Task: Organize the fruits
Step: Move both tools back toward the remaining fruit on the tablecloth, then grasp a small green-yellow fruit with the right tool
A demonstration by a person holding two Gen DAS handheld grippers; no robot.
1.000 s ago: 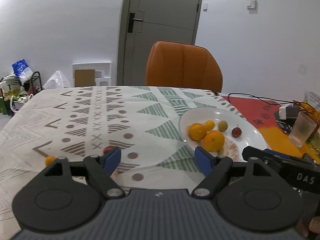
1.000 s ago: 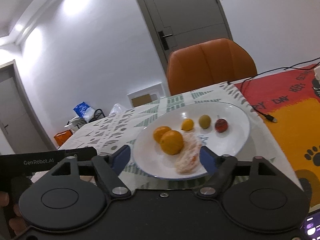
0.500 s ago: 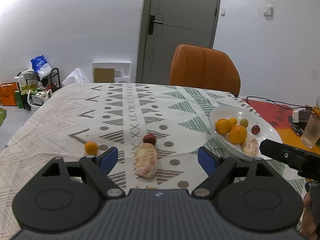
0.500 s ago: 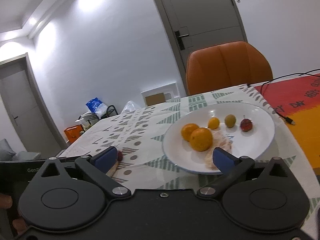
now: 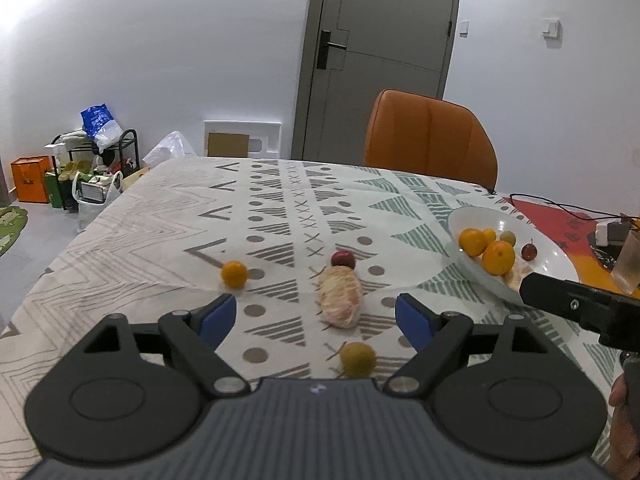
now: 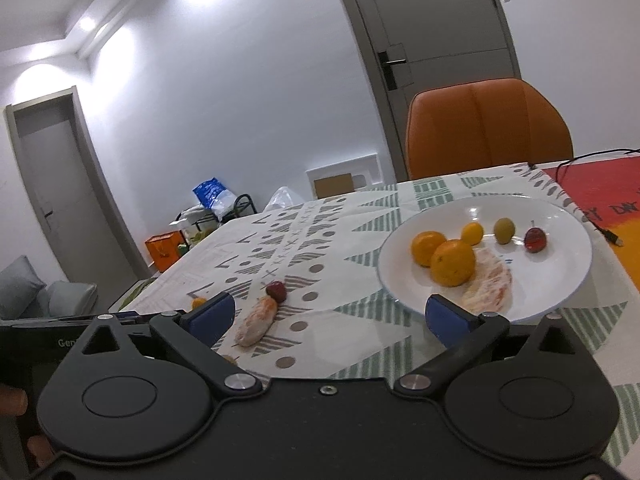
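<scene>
A white plate [image 5: 556, 258] at the right holds two oranges [image 5: 498, 257], a small orange fruit, a green fruit, a red fruit [image 5: 529, 251] and a peeled segment; it also shows in the right wrist view [image 6: 576, 280]. On the patterned cloth lie a small orange fruit [image 5: 234, 274], a red fruit [image 5: 343, 259], a peeled pomelo segment [image 5: 340, 302] and a yellow-green fruit [image 5: 357, 359]. My left gripper [image 5: 315, 317] is open and empty above the segment. My right gripper [image 6: 327, 313] is open and empty, near the plate's front edge.
An orange chair [image 5: 430, 140] stands at the table's far side before a grey door [image 5: 380, 56]. A cup [image 5: 628, 264] and a cable lie on the red mat at right. Bags and a rack [image 5: 92, 160] sit on the floor at left.
Both grippers have drawn back and to the left. The loose fruits on the cloth have come into view and the plate has shifted to the right. Both stay open.
</scene>
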